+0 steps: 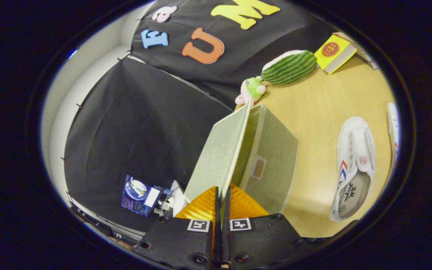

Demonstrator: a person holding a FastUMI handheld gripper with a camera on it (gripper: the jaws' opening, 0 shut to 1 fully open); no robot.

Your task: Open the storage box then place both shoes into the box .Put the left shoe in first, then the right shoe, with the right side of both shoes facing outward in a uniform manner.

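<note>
Gripper view: we see the wooden table (324, 101) carrying the green storage box (272, 157); our gripper (221, 197) is clenched on its raised lid (219, 153). Two white shoes (353, 168) lie beside the box, a watermelon toy (289, 66) beyond it.

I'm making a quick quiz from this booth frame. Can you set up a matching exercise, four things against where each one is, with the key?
Things:
1. box lid
2. white shoe
3. watermelon plush
4. yellow book

Places or states:
A. lying on the wooden table beside the storage box
B. pinched at its edge between the gripper fingers, raised
C. at the table's far end, past the plush
D. against the black cloth wall, next to a small green toy

Pairs: 1-B, 2-A, 3-D, 4-C
</note>
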